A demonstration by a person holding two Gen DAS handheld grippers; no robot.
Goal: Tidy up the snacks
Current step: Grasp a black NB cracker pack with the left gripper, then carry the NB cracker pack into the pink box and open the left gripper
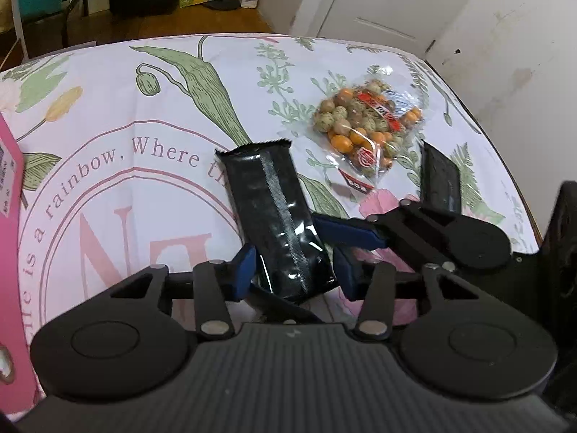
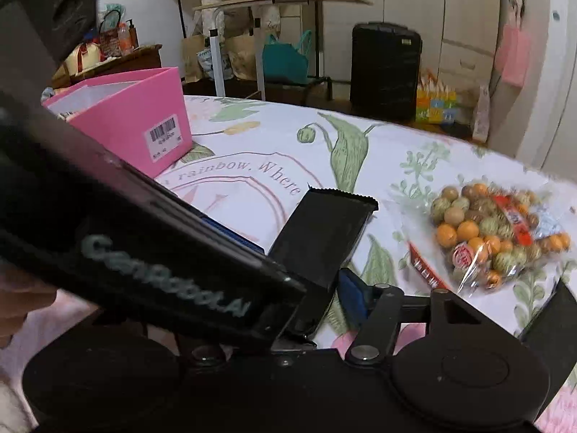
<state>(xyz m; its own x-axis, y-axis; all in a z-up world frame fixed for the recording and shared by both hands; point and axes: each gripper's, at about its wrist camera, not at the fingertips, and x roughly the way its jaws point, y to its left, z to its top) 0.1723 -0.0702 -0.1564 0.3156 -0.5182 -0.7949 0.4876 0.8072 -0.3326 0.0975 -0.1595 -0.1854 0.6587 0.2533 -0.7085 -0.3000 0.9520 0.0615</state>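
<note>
Floral tablecloth [image 1: 144,115] held a nut bag [image 1: 364,126] at one o'clock. Left gripper [image 1: 294,270] clenched a black bar [image 1: 277,223], pickup underway; right gripper's [image 1: 346,232] grasp was unclear. Next probably: pink box [image 2: 144,122], ten o'clock.

Glossy black snack bar [image 1: 277,227] — silver seam stripe; beside it, clear bag [image 1: 368,126] of orange, tan and speckled-green balls; pink box [image 2: 140,122]; floral white tablecloth [image 1: 144,126] — pink lettering.

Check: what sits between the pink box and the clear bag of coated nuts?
Right wrist view: the black foil snack bar, upright in the left gripper, stands between pink box and nut bag.
</note>
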